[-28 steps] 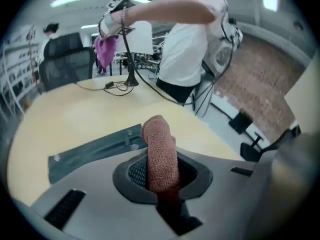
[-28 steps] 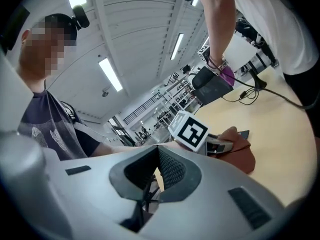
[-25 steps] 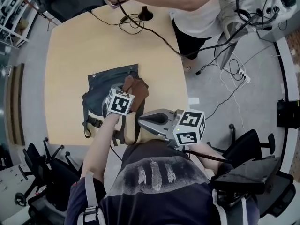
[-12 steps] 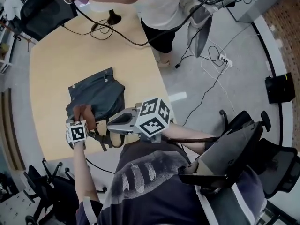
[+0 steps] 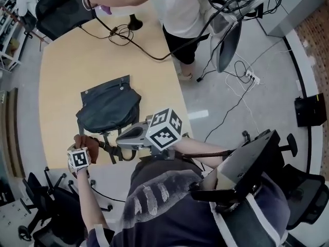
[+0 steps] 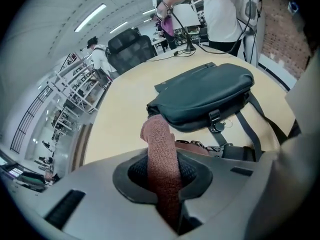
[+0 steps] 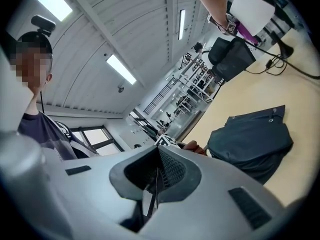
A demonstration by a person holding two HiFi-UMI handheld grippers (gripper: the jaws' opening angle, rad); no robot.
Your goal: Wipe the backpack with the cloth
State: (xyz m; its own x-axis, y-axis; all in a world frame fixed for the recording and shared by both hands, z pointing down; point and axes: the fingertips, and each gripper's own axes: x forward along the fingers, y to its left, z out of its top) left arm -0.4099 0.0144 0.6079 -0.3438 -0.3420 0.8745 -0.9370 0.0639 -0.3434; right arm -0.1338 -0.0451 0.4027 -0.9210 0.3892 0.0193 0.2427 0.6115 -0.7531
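A dark slate backpack (image 5: 109, 108) lies flat on the tan table (image 5: 61, 76), its straps (image 5: 108, 149) trailing toward the near edge. My left gripper (image 5: 82, 146) sits near the table's front left corner, shut on a reddish-brown cloth (image 5: 85, 141). In the left gripper view the cloth (image 6: 159, 139) stands up out of the gripper (image 6: 162, 160), a short way in front of the backpack (image 6: 205, 96) and apart from it. My right gripper (image 5: 120, 138) hovers by the straps, shut and holding nothing. In the right gripper view the gripper (image 7: 156, 176) points toward the backpack (image 7: 252, 141).
Another person (image 5: 180, 14) stands at the table's far side with an arm stretched over it. Black cables (image 5: 121, 35) and a round black base (image 5: 134, 22) lie at the far edge. Office chairs (image 5: 46, 199) stand near the front left; a power strip (image 5: 251, 76) lies on the floor.
My left gripper has carried the cloth off the top of the backpack, down and left to the table's near corner. The right gripper has stayed by the straps.
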